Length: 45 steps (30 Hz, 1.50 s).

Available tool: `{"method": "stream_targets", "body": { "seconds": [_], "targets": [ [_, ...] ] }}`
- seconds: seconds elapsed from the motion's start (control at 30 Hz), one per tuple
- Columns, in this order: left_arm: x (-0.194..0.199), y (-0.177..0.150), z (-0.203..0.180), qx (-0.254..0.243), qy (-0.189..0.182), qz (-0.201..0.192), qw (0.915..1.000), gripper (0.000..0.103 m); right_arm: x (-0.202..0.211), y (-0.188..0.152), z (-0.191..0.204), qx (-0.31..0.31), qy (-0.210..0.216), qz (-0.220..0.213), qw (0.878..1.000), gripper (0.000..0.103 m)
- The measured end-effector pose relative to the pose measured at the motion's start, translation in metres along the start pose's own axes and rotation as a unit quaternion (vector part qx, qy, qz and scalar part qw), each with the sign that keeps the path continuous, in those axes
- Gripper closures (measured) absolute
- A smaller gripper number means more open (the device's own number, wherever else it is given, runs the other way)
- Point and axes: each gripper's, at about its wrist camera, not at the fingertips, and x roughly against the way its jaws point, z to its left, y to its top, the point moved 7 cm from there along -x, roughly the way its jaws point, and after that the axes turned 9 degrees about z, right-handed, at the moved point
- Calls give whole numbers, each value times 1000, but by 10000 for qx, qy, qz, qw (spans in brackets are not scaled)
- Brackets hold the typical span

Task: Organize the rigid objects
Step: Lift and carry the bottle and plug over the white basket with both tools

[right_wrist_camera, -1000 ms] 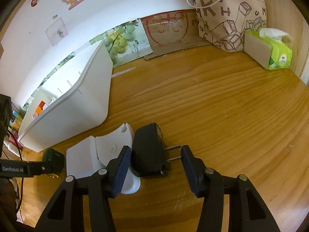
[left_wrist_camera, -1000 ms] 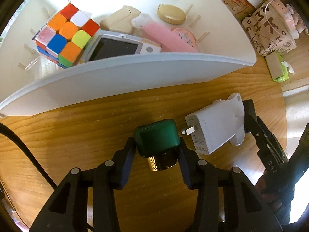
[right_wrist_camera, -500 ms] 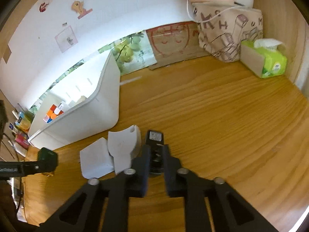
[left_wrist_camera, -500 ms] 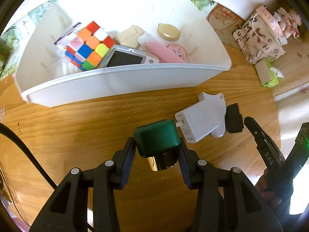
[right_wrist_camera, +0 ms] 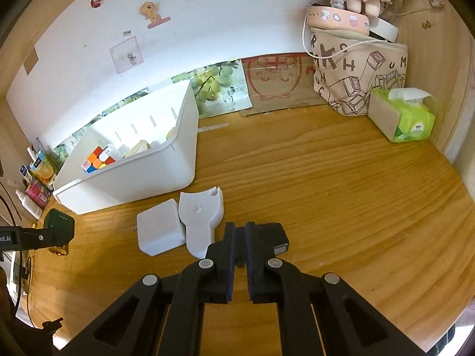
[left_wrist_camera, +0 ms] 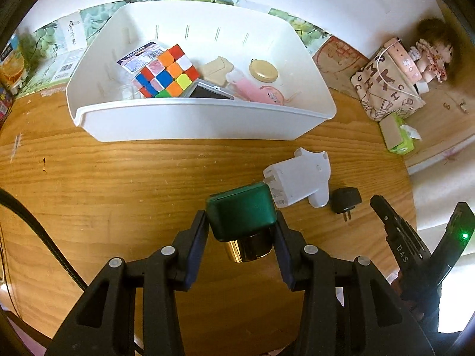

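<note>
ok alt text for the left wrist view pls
The left claw grips a green-capped gold bottle above a wooden table. Beyond it, a white bin holds a puzzle cube; a white charger and black plug lie to the right.

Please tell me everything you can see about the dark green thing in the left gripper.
The dark green thing is a glossy rounded block, plastic by its look, with a shiny gold cylinder at its near end. The left gripper clamps its two sides. It is over the wooden table, in front of the white bin.
</note>
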Motion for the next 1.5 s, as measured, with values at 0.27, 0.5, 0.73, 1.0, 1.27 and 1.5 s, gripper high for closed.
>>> {"method": "stream_targets", "body": {
  "seconds": [0.27, 0.5, 0.73, 1.0, 1.27, 1.5],
  "targets": [
    [5, -6, -2, 58, 28, -142, 9999, 57, -5, -7, -6, -112, 108, 225, 9996, 96],
    [9, -7, -8, -4, 108, -294, 9995, 57, -22, -8, -8, -139, 174, 529, 9984, 64],
    [7, -6, -18, -33, 138, -372, 9992, 57, -45, -11, -10, -75, 140, 923, 9956, 50],
    [-2, -9, -30, -131, 272, -267, 9992, 57, -60, -15, -10, 39, 128, 1158, 9932, 40],
    [2, -10, -42, -267, 382, -308, 9984, 57, -66, -6, -6, 220, 46, 1154, 9931, 37],
    [7, -8, -54, -405, 459, -374, 9974, 57, -66, -4, -4, 372, 28, 1180, 9923, 40]
  ]
}}
